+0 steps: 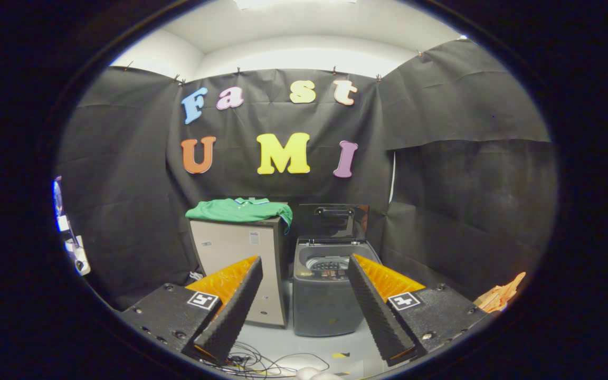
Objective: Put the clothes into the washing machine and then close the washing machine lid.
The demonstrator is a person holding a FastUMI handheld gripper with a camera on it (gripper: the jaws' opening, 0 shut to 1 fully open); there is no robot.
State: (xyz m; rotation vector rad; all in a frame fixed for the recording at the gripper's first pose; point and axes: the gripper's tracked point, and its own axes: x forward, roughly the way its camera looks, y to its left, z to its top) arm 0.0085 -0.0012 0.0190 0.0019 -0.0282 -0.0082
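Clothes (240, 210) folded atop cabinet (238, 264), untouched; washing machine (330, 295) lid (334, 220) up. Tool (304, 264) fingers spread wide, empty, well back. Step: approach. Next: reach the shirt, clamp.

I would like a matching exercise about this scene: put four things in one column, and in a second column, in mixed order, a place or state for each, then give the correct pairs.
Things:
1. green shirt
2. washing machine lid
3. gripper
4. cables

Places or states:
A. standing up, raised open
B. lying on the floor below the fingers
C. folded on top of the beige cabinet
D. open, holding nothing, well short of the washing machine

Pairs: 1-C, 2-A, 3-D, 4-B
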